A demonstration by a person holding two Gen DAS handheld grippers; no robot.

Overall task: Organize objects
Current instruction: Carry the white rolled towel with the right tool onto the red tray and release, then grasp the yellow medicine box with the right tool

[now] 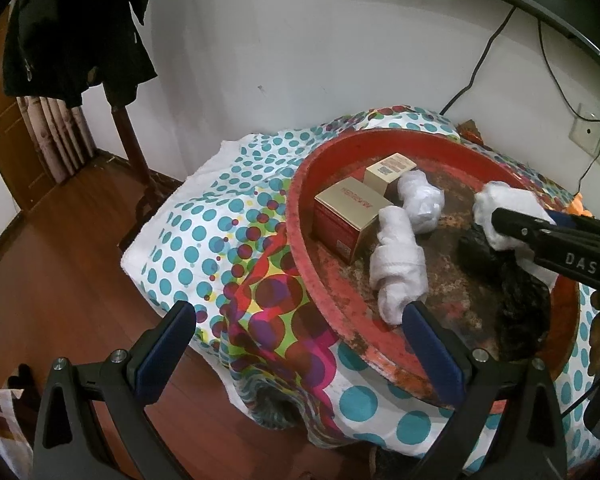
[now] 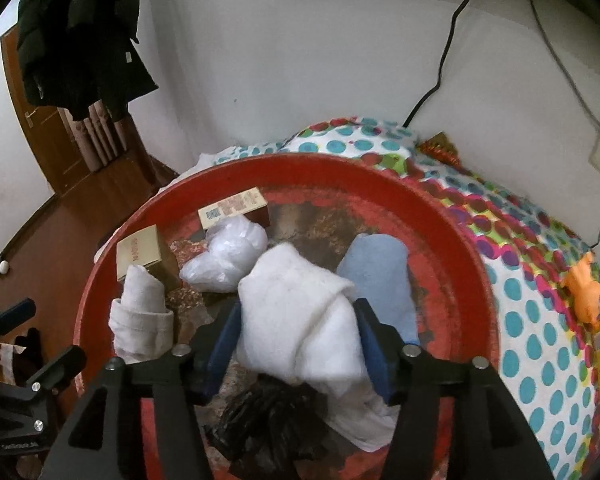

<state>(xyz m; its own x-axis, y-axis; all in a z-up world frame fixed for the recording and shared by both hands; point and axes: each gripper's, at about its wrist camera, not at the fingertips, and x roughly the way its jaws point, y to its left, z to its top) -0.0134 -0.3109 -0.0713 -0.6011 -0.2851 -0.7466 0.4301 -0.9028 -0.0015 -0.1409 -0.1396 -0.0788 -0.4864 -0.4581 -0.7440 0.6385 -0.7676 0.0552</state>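
Observation:
A round red tray (image 1: 300,216) (image 2: 460,248) lies on a dotted cloth. It holds two gold-topped boxes (image 1: 352,216) (image 1: 390,168), a rolled white towel (image 1: 396,268), a crumpled white plastic bag (image 1: 420,202), a black plastic bag (image 2: 268,416) and a rolled light-blue towel (image 2: 380,272). Another rolled white towel (image 2: 300,312) rests partly on the black bag, between the blue pads of my right gripper (image 2: 298,312), whose jaws stand apart around it without squeezing. My left gripper (image 1: 300,314) hangs wide open over the tray's near rim, with nothing in it.
The dotted cloth (image 1: 204,232) covers a low table against a white wall. An orange toy (image 2: 584,288) lies on it to the right of the tray. Cables run to a wall socket (image 1: 588,132). A dark coat (image 1: 72,28) hangs at the left above the wooden floor (image 1: 60,264).

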